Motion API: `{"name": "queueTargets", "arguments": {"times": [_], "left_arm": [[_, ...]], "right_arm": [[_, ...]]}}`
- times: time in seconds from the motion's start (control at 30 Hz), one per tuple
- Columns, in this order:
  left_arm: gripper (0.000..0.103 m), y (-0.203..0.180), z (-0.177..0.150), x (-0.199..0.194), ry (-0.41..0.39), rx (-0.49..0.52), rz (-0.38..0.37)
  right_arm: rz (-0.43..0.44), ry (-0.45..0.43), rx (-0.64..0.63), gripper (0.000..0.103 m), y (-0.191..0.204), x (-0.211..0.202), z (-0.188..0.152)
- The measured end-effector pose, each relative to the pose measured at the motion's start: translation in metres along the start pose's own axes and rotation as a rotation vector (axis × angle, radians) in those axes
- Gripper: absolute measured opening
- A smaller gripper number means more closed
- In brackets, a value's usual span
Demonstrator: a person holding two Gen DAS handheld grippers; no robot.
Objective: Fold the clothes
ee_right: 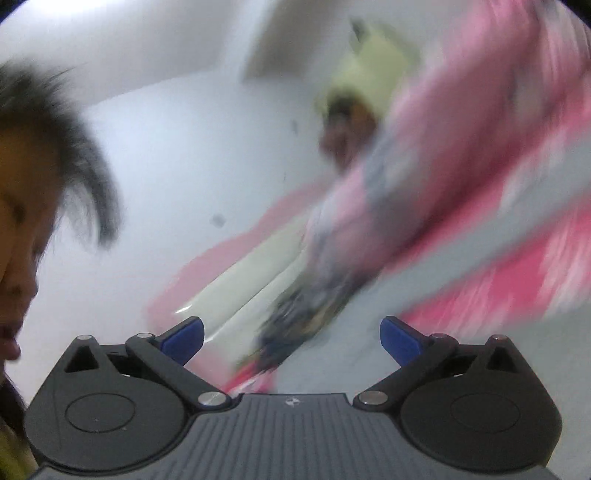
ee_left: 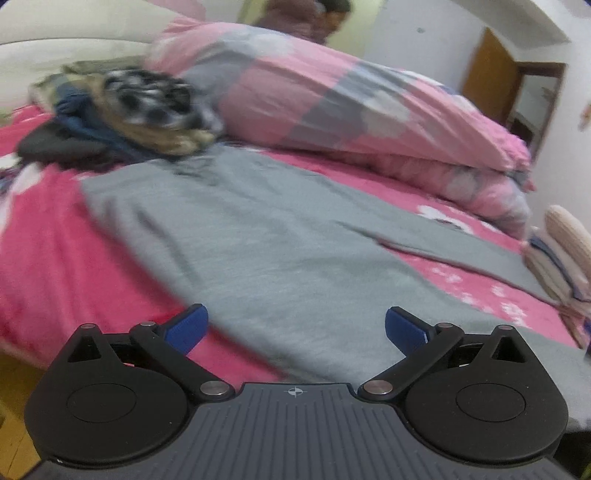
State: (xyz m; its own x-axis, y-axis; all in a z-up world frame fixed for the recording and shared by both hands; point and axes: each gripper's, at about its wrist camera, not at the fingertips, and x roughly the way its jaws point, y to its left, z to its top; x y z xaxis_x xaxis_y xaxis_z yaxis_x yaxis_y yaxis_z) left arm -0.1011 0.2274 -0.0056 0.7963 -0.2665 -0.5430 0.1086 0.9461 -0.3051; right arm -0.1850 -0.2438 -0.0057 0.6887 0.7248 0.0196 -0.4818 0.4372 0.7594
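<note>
From your left wrist camera, at the far left, a heap of unfolded clothes [ee_left: 122, 118] sits on the pink bed sheet [ee_left: 44, 236]: dark blue, black and tan pieces with a black-and-white patterned one on top, all blurred. Just right of that heap lies the grey garment [ee_left: 258, 236], spread flat across the bed, one sleeve running out toward the right. Your left gripper [ee_left: 295, 326] hovers over the near edge of this garment with its jaws wide apart and nothing between the blue pads [ee_left: 186, 328]. Behind the garment a pink and grey patchwork duvet [ee_left: 332, 110] is bunched up along the far side of the bed, and a person [ee_left: 306, 18] shows partly above it. Farther right there is a wooden door [ee_left: 491, 74] in the white wall, and at the right edge a stack of folded clothes [ee_left: 561, 258] rests on the bed.

From your right wrist camera, the picture is heavily smeared. A person's head [ee_right: 37, 166] fills the left edge. Your right gripper [ee_right: 291, 338] points toward a white wall [ee_right: 166, 147], its jaws also spread wide and empty. To the right, the duvet [ee_right: 461, 147] and a strip of grey cloth [ee_right: 480, 251] appear as tilted streaks; I cannot tell more from them.
</note>
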Motion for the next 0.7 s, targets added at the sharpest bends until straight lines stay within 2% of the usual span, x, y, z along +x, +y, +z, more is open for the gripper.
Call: {"name": "queueTargets", "arguments": {"times": [0.1, 0.17, 0.27, 0.37, 0.53, 0.7], "left_arm": [[0.103, 0.018, -0.006, -0.006, -0.01, -0.059, 0.037], [0.103, 0.026, -0.009, -0.009, -0.012, -0.087, 0.063], [0.103, 0.034, -0.012, -0.01, -0.022, -0.107, 0.08], [0.103, 0.041, -0.014, -0.009, -0.033, -0.122, 0.079], [0.103, 0.048, -0.016, -0.002, -0.037, -0.14, 0.062], [0.103, 0.049, -0.018, 0.001, -0.044, -0.14, 0.046]], "right_arm": [[0.084, 0.147, 0.254, 0.103, -0.032, 0.035, -0.035], [0.066, 0.224, 0.361, 0.103, -0.046, 0.053, -0.06], [-0.013, 0.29, 0.446, 0.101, -0.061, 0.069, -0.083], [-0.103, 0.303, 0.479, 0.098, -0.074, 0.071, -0.092], [-0.174, 0.304, 0.526, 0.096, -0.082, 0.065, -0.108], [-0.139, 0.155, 0.571, 0.09, -0.088, 0.049, -0.1]]}}
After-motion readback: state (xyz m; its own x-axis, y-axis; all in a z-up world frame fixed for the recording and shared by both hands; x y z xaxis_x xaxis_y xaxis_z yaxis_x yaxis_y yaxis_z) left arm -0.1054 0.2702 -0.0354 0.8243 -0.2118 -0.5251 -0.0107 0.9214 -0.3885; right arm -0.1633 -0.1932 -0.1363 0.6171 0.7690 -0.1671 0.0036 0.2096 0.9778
